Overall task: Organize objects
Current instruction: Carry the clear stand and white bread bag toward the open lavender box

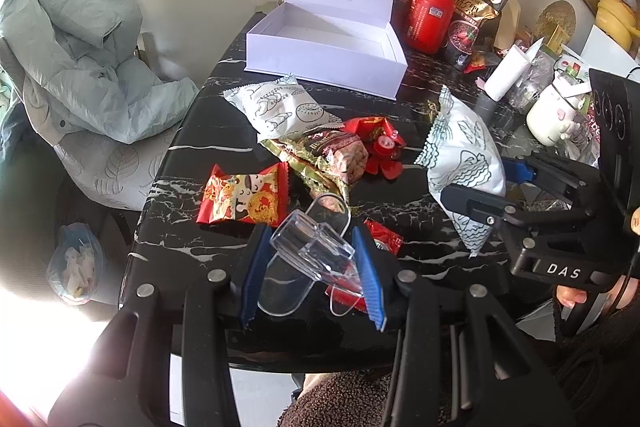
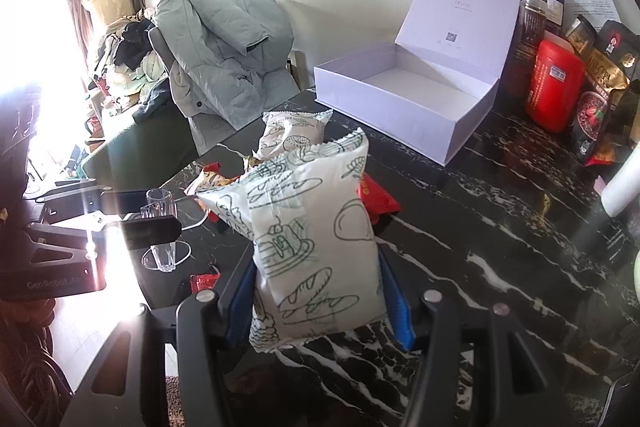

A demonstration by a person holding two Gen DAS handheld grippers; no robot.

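Left gripper (image 1: 310, 259) clamps a clear plastic scoop (image 1: 312, 247) between its blue pads, above the near edge of the black marble table (image 1: 400, 203). Right gripper (image 2: 316, 291) grasps a white bread packet (image 2: 312, 239) printed with green drawings, held upright above the table. A second white packet (image 1: 280, 107), a red snack packet (image 1: 244, 195) and other wrappers lie loose before the open white box (image 1: 324, 43), which stands at the far edge.

Left gripper (image 1: 312, 259) clamped, right gripper (image 2: 320, 291) clamped
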